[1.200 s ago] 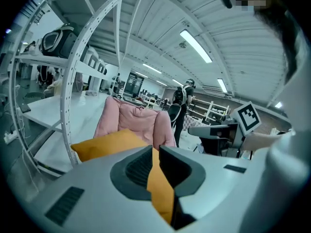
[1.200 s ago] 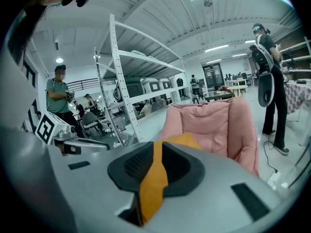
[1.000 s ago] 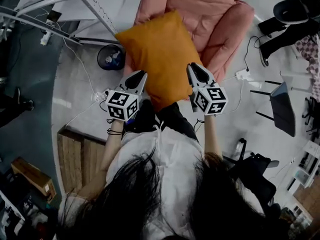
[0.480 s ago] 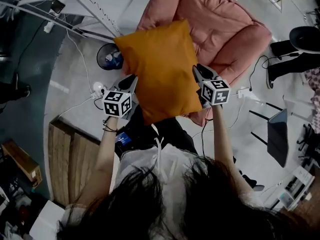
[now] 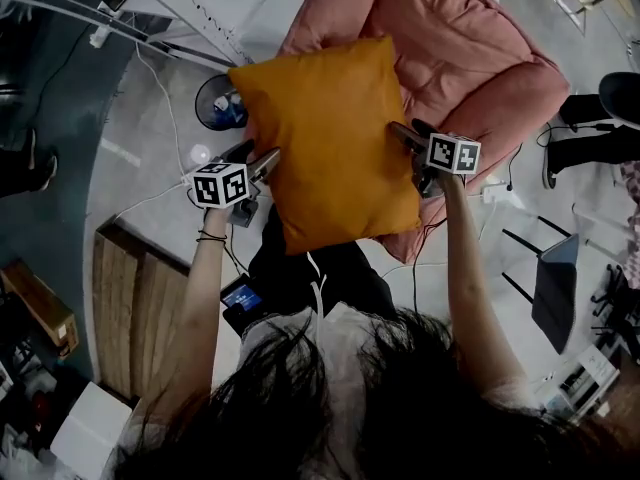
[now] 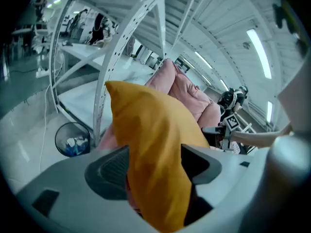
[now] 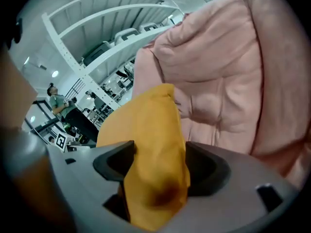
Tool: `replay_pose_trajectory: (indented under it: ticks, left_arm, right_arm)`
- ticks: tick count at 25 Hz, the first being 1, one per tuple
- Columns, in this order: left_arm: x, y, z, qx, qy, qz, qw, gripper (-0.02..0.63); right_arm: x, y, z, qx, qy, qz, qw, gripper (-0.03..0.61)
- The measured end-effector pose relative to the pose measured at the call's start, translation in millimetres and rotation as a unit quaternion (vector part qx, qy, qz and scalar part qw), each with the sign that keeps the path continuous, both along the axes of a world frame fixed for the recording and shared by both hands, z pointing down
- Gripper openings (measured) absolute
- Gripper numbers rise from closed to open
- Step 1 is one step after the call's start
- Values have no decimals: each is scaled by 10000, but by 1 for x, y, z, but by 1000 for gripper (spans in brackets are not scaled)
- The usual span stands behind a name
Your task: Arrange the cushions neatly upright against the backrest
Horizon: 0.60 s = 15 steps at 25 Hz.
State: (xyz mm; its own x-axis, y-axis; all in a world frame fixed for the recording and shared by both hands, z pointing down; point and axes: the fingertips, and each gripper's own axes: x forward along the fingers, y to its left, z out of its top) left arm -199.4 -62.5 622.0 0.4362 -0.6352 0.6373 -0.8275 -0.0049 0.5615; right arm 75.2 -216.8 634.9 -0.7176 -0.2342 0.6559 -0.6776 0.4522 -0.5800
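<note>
An orange cushion (image 5: 325, 138) hangs slanted over the front of the pink sofa (image 5: 470, 48), between my two grippers. My left gripper (image 5: 262, 160) is at its left edge and my right gripper (image 5: 405, 138) at its right edge. The left gripper view has the cushion's edge (image 6: 150, 140) lying between the wide jaws, which are opening, with a gap beside the fabric. In the right gripper view the cushion's other edge (image 7: 150, 144) sits loosely between jaws that are also opening; the sofa's padded back (image 7: 223, 81) is behind it.
A round bin (image 5: 218, 103) stands on the floor left of the sofa, beside a white metal rack (image 5: 170, 8). A wooden pallet (image 5: 135, 308) lies at lower left. Cables and a dark chair (image 5: 555, 288) are at the right, with a person's legs (image 5: 590, 138) beyond.
The cushion has been carried forward over the sofa, and both arms have stretched out. Both grippers, shut on its edges before, now stand wide around them.
</note>
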Motion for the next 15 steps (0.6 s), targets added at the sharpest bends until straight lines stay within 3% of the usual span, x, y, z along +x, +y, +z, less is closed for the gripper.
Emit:
replay_pose_trajectory:
  ticks: [3, 6, 9, 12, 15]
  left_arm:
    - [4, -3, 20, -245, 567, -196, 9979, 327]
    - [8, -6, 36, -350, 839, -308, 9954, 327]
    - [16, -11, 39, -347, 1085, -268, 9931, 327]
    - [17, -13, 40, -368, 947, -182, 9947, 324]
    - [20, -8, 36, -383, 655, -18, 9971, 262]
  right_arm:
    - [-7, 0, 21, -576, -208, -125, 9980, 318]
    - [-12, 3, 28, -1097, -632, -206, 9917, 316]
    - [-16, 4, 29, -1300, -845, -247, 9876, 313]
    - [-21, 9, 25, -1186, -814, -240, 9893, 230]
    - [-20, 19, 15, -800, -722, -128, 9941, 183]
